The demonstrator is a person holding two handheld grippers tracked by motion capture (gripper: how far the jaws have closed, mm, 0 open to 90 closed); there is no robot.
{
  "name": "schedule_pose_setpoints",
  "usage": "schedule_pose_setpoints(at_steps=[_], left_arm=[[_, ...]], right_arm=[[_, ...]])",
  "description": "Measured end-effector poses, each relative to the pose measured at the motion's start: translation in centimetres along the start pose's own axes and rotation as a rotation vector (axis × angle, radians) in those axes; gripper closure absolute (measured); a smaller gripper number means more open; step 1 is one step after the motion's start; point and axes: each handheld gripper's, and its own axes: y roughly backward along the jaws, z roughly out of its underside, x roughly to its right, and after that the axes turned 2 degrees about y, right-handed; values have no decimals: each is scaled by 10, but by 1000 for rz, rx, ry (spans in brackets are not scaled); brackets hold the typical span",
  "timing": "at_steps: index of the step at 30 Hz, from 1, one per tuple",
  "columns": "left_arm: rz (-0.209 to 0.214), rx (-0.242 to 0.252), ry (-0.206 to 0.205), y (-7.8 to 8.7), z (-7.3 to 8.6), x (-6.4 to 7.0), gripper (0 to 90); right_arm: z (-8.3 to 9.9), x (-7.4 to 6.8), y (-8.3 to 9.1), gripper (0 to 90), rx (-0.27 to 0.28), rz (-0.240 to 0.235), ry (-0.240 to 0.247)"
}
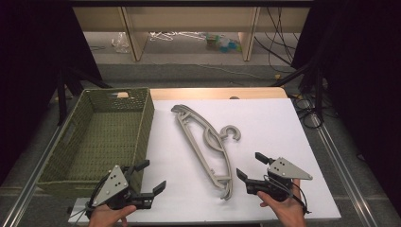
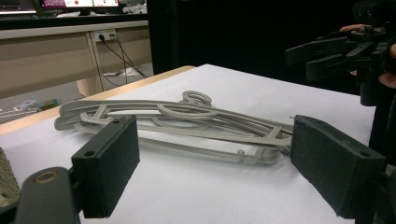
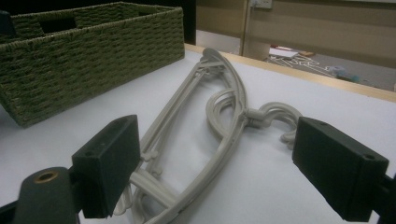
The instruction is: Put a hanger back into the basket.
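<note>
Grey plastic hangers (image 1: 205, 144), stacked and seemingly interlocked, lie slantwise on the white-covered bench (image 1: 283, 132), their hooks curling toward the person's right. They sit between the two claws and just to the right of the woven green basket (image 1: 101, 137), which stands with nothing in it on the bench's left side.

The left claw (image 1: 147, 178) hovers near the basket's front right corner with its jaws wide apart and nothing between them; in the left gripper view the hangers (image 2: 177, 123) stretch across the bench beyond the open jaws. The right claw (image 1: 253, 166) is likewise spread and holding nothing, sitting just right of the hangers' near end; its own view looks along the hangers (image 3: 210, 121) toward the basket (image 3: 88, 51).

The work in hand looks like picking up the hangers, probably to put them in the basket.

What could go wrong, as I judge it:
- The hangers lie flat on the sheet, so a jaw may skid over the thin rail instead of getting under it, and only push the stack along.
- Because the pieces seem tangled at the hooks, lifting one may drag the other, which could then drop off mid-carry.
- A grip at one end would let the long stack swing and strike the basket wall.
- Both claws closing at once on different pieces could twist them against each other.
</note>
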Motion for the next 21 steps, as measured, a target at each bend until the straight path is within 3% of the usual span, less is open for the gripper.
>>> schedule_pose_setpoints(at_steps=[10,12,13,21], left_arm=[[8,-5,7,-2,1,2,158],[6,-6,23,-2,1,3,158],[10,-5,6,-2,1,2,158],[10,-9,4,-2,1,3,158]], right_arm=[[1,1,-6,201,-89,15,-8],[2,0,-9,203,-82,10,-12],[2,0,-9,203,-104,10,-7],[3,9,-30,213,-212,20,-31]])
